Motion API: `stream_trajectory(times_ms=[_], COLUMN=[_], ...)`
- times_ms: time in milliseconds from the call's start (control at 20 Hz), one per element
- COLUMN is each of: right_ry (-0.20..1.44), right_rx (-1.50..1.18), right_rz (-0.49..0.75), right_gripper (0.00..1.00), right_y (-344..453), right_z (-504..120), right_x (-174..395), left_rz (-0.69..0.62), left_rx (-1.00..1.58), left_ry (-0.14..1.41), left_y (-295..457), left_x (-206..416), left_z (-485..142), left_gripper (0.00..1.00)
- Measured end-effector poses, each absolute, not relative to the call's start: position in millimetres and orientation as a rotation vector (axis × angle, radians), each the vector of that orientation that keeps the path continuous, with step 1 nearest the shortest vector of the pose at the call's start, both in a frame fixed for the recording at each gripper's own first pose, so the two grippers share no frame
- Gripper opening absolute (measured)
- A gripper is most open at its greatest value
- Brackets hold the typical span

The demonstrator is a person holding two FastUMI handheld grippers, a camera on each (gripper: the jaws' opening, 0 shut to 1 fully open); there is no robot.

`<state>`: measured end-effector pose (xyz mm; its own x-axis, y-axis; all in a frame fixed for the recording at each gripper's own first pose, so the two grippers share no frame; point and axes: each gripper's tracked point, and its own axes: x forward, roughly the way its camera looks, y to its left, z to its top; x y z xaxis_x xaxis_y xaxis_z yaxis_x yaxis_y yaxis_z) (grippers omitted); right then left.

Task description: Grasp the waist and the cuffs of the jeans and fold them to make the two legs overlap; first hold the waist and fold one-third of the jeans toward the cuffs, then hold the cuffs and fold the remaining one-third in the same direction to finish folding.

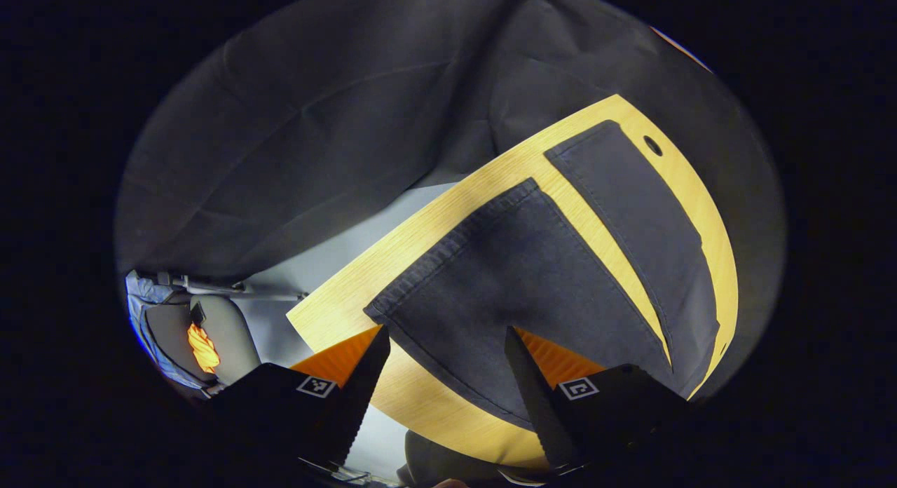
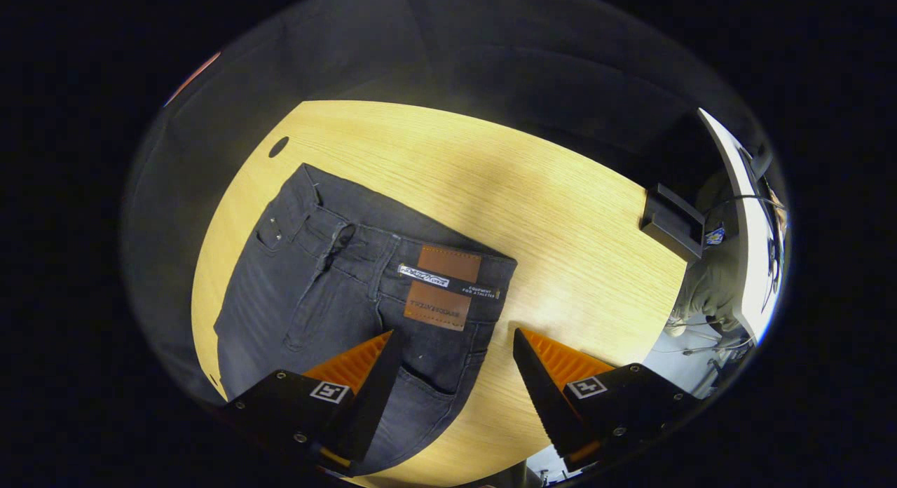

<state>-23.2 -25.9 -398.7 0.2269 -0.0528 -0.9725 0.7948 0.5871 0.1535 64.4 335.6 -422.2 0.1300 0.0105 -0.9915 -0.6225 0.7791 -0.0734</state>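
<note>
**Jeans flat on the desk, both grippers above**

Here the left gripper [image 1: 445, 376] hovers with fingers spread over the cuffs [image 1: 448, 263], touching nothing. The right gripper [image 2: 452, 376] hangs likewise spread above the waist [image 2: 392, 263]. The dark jeans [image 2: 336, 292] lie unfolded, legs apart, on the wooden desk [image 2: 532, 214]. Farther off, a black box [image 2: 673, 221] sits at the desk's edge.
</note>
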Motion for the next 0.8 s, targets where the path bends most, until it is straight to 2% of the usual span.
stream_trajectory(times_ms=[350, 500, 700, 750, 800], right_ry=[1.292, 1.32, 1.325, 1.329, 1.316], right_rx=[0.663, 0.635, 0.644, 0.635, 0.662], right_rz=[-0.663, -0.684, -0.676, -0.696, -0.705], right_gripper=[0.95, 0.94, 0.82, 0.72, 0.64], right_y=[-24.2, -22.9, -22.0, -25.5, -25.9], right_z=[-408.6, -408.7, -410.2, -410.4, -411.7], right_x=[-20.3, -16.8, -16.7, -19.7, -19.0], left_rz=[0.61, 0.622, 0.601, 0.576, 0.545], left_rx=[-0.582, -0.572, -0.56, -0.542, -0.517], left_ry=[1.451, 1.412, 1.394, 1.385, 1.359], left_y=[354.5, 359.8, 358.2, 360.0, 358.7], left_x=[55.0, 62.3, 61.2, 64.4, 69.6], left_z=[-459.0, -461.6, -461.1, -460.4, -460.7], left_gripper=[0.99, 0.98, 0.97, 0.93, 0.77])
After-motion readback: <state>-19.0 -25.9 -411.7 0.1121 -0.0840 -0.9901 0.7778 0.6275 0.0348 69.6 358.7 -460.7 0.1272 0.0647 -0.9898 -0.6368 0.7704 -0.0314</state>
